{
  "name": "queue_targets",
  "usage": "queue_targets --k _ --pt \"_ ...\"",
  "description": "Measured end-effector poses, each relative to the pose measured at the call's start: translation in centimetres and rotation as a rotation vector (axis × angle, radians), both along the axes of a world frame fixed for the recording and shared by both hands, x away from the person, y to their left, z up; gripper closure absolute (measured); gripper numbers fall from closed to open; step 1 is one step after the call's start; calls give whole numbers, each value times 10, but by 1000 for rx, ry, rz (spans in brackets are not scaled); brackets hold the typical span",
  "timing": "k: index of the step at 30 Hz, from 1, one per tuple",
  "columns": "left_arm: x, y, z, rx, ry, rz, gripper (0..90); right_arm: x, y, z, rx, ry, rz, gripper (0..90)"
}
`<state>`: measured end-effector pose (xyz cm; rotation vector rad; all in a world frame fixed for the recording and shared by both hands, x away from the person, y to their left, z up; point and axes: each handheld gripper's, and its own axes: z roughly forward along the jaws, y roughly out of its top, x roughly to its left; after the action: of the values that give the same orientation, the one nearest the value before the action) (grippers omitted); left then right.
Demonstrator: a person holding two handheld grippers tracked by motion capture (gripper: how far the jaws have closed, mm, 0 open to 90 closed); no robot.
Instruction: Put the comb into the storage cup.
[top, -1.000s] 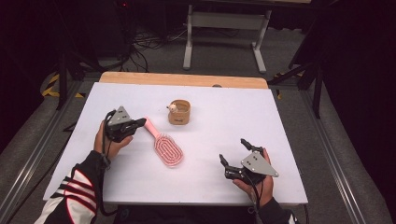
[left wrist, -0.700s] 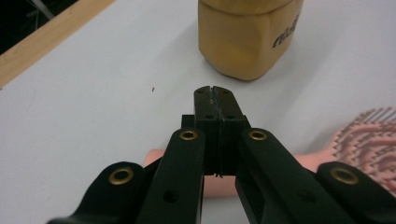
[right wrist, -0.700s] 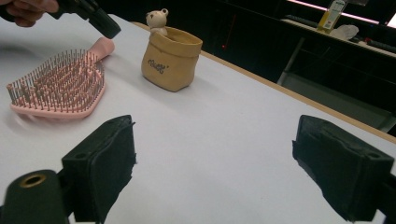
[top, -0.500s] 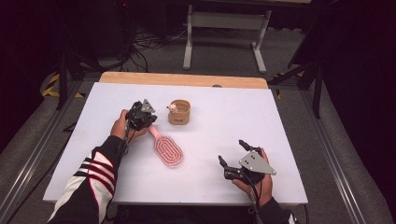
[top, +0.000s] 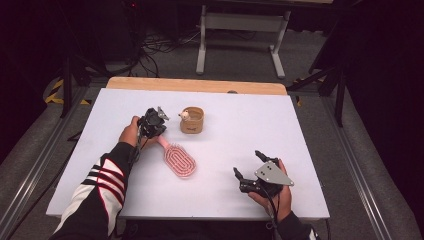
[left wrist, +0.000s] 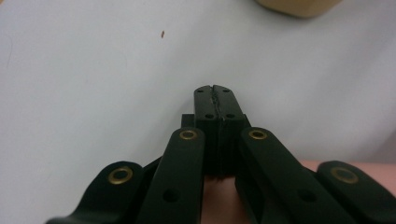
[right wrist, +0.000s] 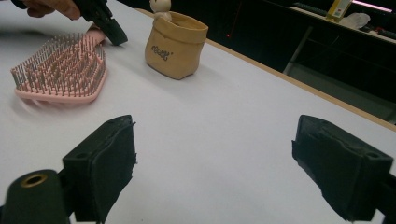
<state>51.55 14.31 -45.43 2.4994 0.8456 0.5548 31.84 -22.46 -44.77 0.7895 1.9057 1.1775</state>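
Observation:
A pink hairbrush (top: 179, 160) lies bristles up in the middle of the white table (top: 310, 125), its handle pointing to the far left. My left gripper (top: 159, 120) is shut, jaws pressed together with nothing between them (left wrist: 215, 89), and its tip sits at the brush handle (right wrist: 95, 33). A tan fabric pouch (top: 192, 120) with a small pale figure (top: 184, 115) in it stands just right of that gripper. My right gripper (top: 247, 163) rests near the front right, open and empty (right wrist: 215, 168), facing the brush (right wrist: 60, 70) and the pouch (right wrist: 176, 44).
A wooden strip (top: 200, 85) runs along the table's far edge. Beyond it stand a metal frame (top: 240, 20) and cables on the floor. The pouch's bottom edge (left wrist: 299, 5) shows ahead of the left jaws.
The left hand has swung from the table's left side rightward and away from me to the brush handle beside the pouch. The right hand and the brush have kept still.

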Motion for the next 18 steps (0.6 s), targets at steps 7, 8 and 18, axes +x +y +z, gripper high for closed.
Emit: queue_targets --k 7,8,18 --pt "-16 20 1 47 5 7 900 1 0 0 -4 9 2 136" --pt "-20 24 1 48 9 10 900 1 0 0 -4 11 5 137" --pt "-56 58 -1 -4 25 5 900 1 3 -1 -19 24 11 136"
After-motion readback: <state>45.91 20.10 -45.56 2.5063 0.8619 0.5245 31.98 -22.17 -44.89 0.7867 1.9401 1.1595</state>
